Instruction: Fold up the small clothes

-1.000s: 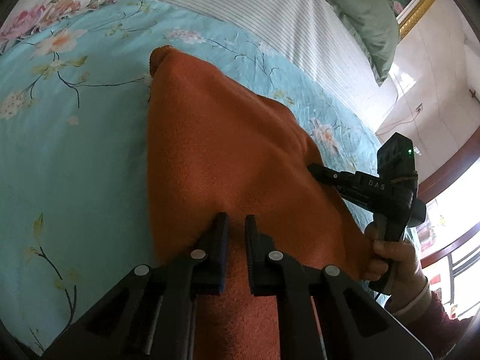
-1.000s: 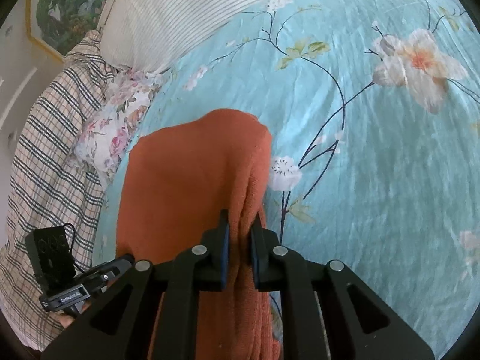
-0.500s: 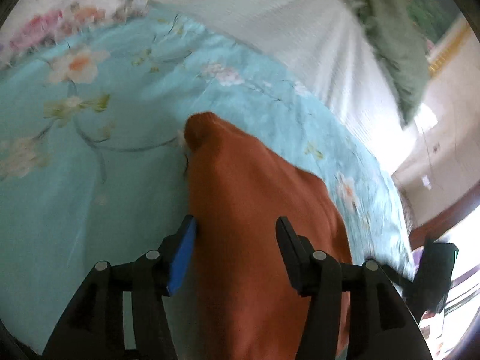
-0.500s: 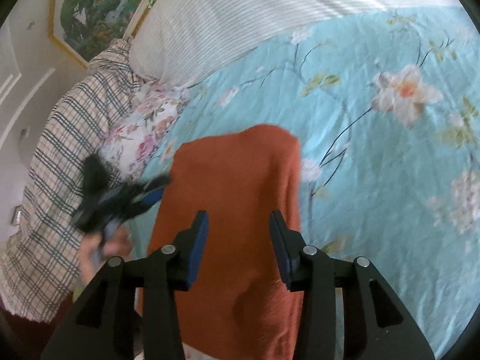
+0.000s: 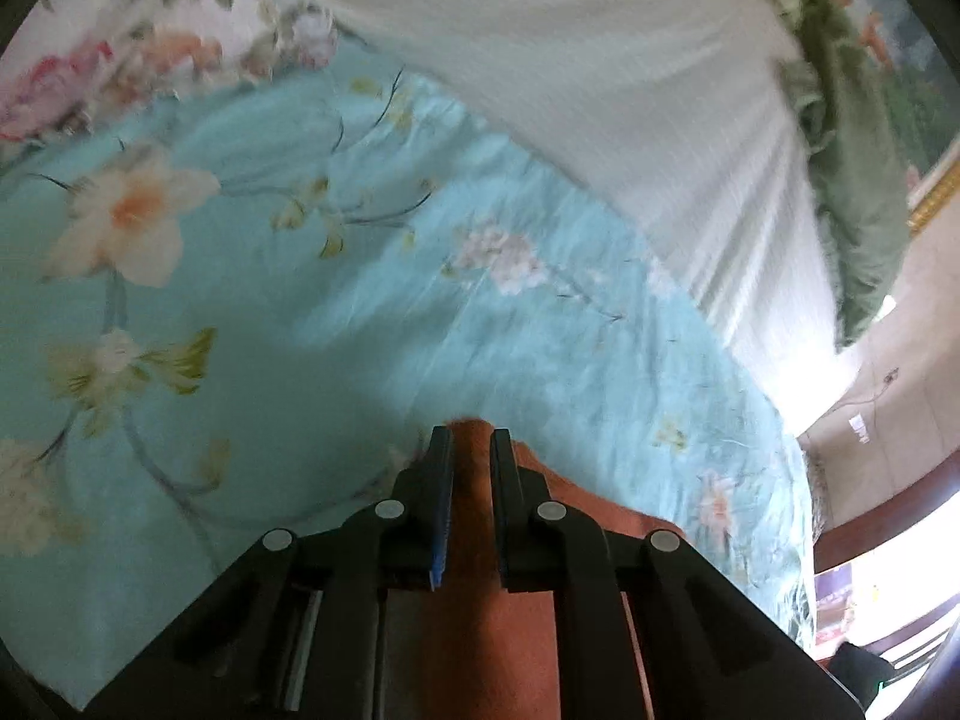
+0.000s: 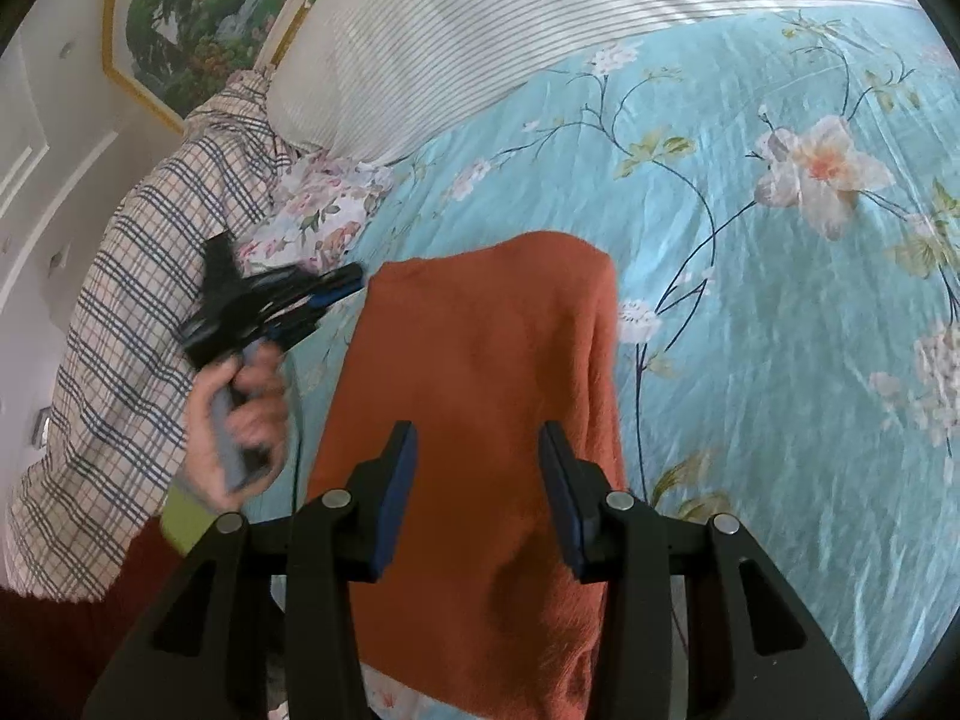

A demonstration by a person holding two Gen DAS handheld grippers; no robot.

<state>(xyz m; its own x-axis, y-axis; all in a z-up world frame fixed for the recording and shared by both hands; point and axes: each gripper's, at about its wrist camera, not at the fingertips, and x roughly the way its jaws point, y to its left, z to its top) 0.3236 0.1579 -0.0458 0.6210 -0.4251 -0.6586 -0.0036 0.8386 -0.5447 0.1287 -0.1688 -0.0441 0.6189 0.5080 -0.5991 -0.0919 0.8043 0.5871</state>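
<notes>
An orange knitted garment (image 6: 480, 396) lies folded on the blue floral bedspread (image 6: 780, 330). My right gripper (image 6: 477, 441) is open and empty, hovering above the garment's near half. My left gripper (image 5: 471, 441) is shut on the garment's far left corner (image 5: 474, 480); in the right wrist view it (image 6: 336, 285) shows blurred at the garment's upper left edge, held by a hand.
A striped white pillow (image 6: 510, 30) lies at the head of the bed. A plaid cloth (image 6: 138, 300) and a floral pillow (image 6: 318, 222) lie to the left. A green cushion (image 5: 852, 180) and a framed painting (image 6: 192, 18) are by the wall.
Both grippers let go of the garment's edge and opened. My left gripper then moved forward to the far corner and shut on it. My right gripper stays open above the cloth.
</notes>
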